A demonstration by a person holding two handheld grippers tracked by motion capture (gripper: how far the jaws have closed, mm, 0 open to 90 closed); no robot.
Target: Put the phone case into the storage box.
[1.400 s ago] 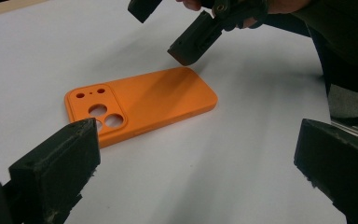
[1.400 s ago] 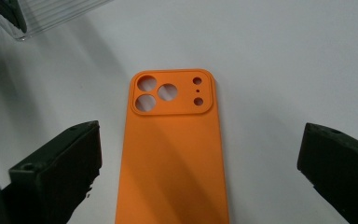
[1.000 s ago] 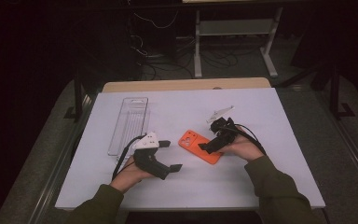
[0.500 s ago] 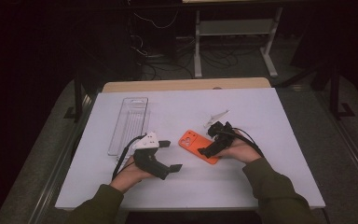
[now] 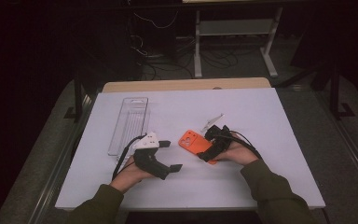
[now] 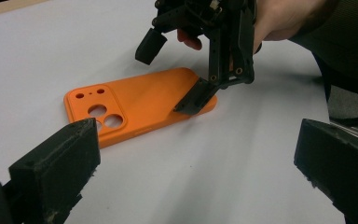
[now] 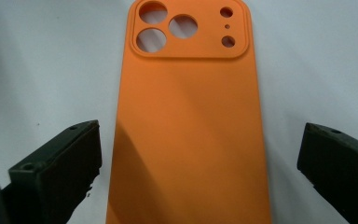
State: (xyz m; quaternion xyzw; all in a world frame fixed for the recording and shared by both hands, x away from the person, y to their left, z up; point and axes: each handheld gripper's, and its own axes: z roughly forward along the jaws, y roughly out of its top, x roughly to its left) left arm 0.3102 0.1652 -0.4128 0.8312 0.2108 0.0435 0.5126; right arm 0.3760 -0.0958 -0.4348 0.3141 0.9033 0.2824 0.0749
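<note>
Orange silicone phone case [image 5: 193, 141] lies flat on your white table [image 5: 270, 121].
Your right tool [image 5: 209, 145] straddles its end, jaws wide; your left tool [image 5: 171, 155] gapes empty nearby.

Both forearms reach in from the near edge, the left claw [image 5: 171, 155] held wide open and pointing right, the right claw [image 5: 208, 145] spread open just beside it.

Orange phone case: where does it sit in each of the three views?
High view: phone case right of centre, at the right gripper.
Left gripper view: left of centre, the right gripper over its far end.
Right gripper view: centre, running bottom to top.
Shared landmark: its camera holes.
</note>
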